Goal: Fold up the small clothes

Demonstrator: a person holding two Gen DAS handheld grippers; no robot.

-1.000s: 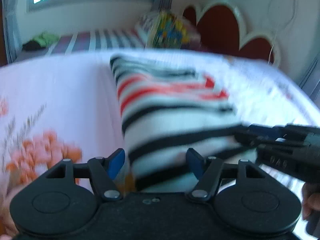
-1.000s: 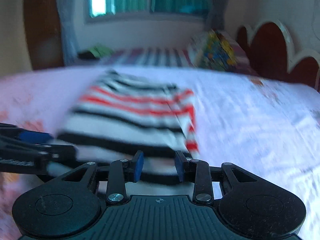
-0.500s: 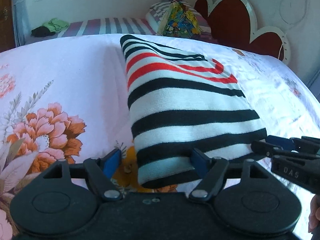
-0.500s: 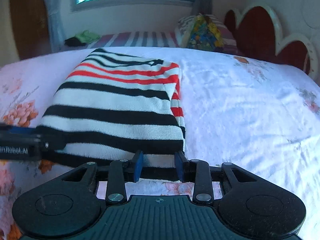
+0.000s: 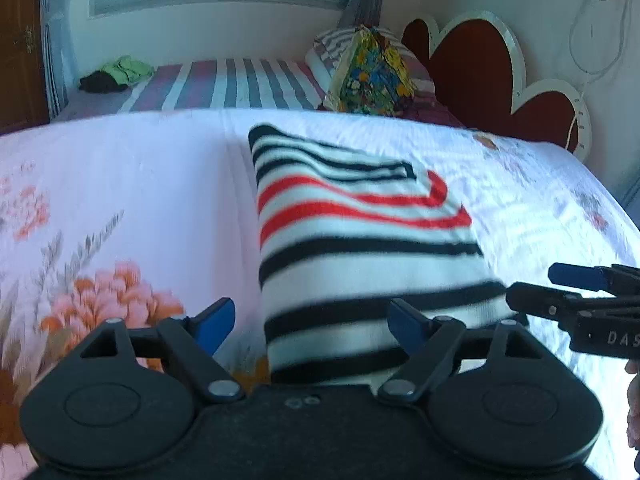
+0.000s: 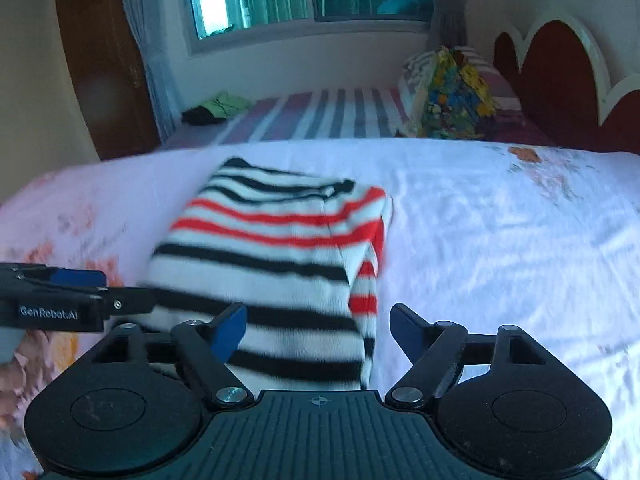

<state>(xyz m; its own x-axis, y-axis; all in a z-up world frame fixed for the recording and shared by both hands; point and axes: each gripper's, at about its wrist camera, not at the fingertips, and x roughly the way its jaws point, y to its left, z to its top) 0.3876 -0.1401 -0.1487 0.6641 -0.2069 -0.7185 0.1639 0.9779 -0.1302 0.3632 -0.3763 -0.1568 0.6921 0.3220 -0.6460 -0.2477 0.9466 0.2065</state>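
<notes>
A folded sweater (image 5: 360,220) with black, white and red stripes lies flat on the floral bed sheet (image 5: 120,184). My left gripper (image 5: 310,320) hovers over its near left corner. Its jaws are opening wide, and the blue pads do not touch the cloth. My right gripper (image 6: 318,326) hangs above the sweater's (image 6: 272,248) near right corner. Its jaws are also opening, clear of the fabric. Each gripper shows at the edge of the other view: the right gripper (image 5: 536,284) and the left gripper (image 6: 120,290).
Past the sheet lies a striped mattress (image 5: 240,84) with a colourful pillow (image 5: 372,76) and a heap of green and black clothes (image 5: 120,74). A red scalloped headboard (image 5: 480,68) stands at the right, a wooden door (image 6: 104,72) at the left.
The right gripper's jaws, narrow on the sweater's near hem before, have sprung wide and let it go. The left jaws widened too. Both grippers rose slightly; the sweater lies still.
</notes>
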